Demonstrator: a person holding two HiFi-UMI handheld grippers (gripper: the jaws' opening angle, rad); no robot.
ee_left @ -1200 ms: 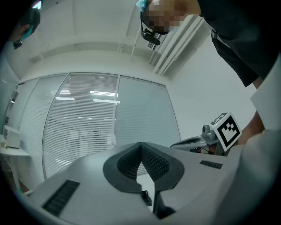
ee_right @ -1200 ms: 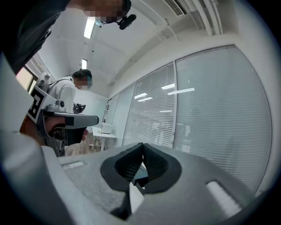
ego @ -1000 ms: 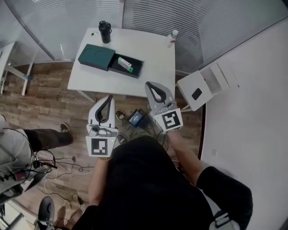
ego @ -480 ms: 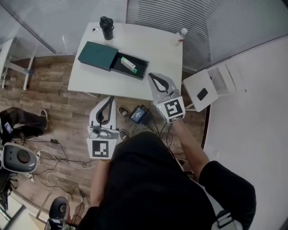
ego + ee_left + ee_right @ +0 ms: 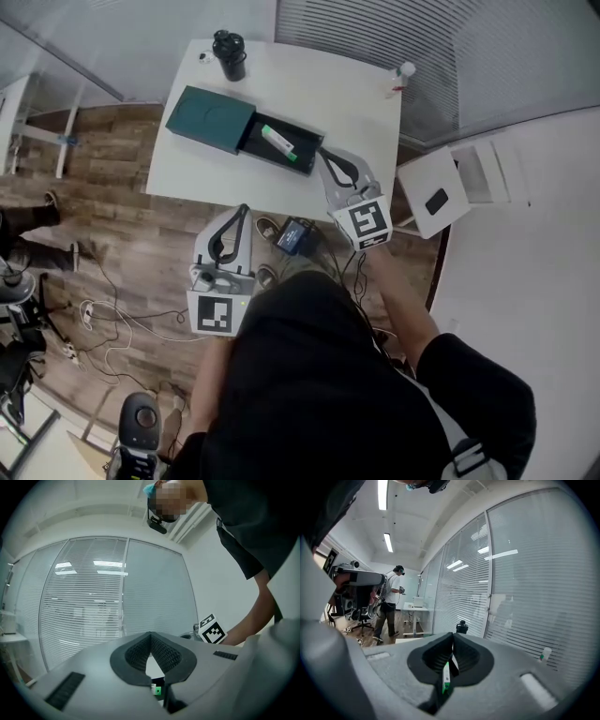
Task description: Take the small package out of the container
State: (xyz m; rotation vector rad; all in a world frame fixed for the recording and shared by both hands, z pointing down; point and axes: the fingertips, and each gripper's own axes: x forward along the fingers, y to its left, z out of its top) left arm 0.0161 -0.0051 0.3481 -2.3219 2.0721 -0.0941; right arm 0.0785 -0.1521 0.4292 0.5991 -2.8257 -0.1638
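A dark green container [image 5: 211, 119] lies on the white table [image 5: 337, 94], with its black inner tray [image 5: 300, 157] slid out to the right. A small white and green package [image 5: 278, 139] rests in that tray. My right gripper [image 5: 323, 155] is shut and empty, its tip over the table just off the tray's right end. My left gripper [image 5: 244, 209] is shut and empty, below the table's near edge, over the floor. The package [image 5: 158, 691] shows low between the jaws in the left gripper view, and the package [image 5: 446, 679] likewise in the right gripper view.
A black bottle [image 5: 230, 54] stands at the table's far left corner and a small spray bottle [image 5: 403, 72] at its far right. A white cabinet [image 5: 436, 187] stands right of the table. A black device [image 5: 295, 236] and cables lie on the wood floor.
Both grippers have moved forward toward the table. The right one has come over the table's near edge, up to the tray's end. Both stay shut.
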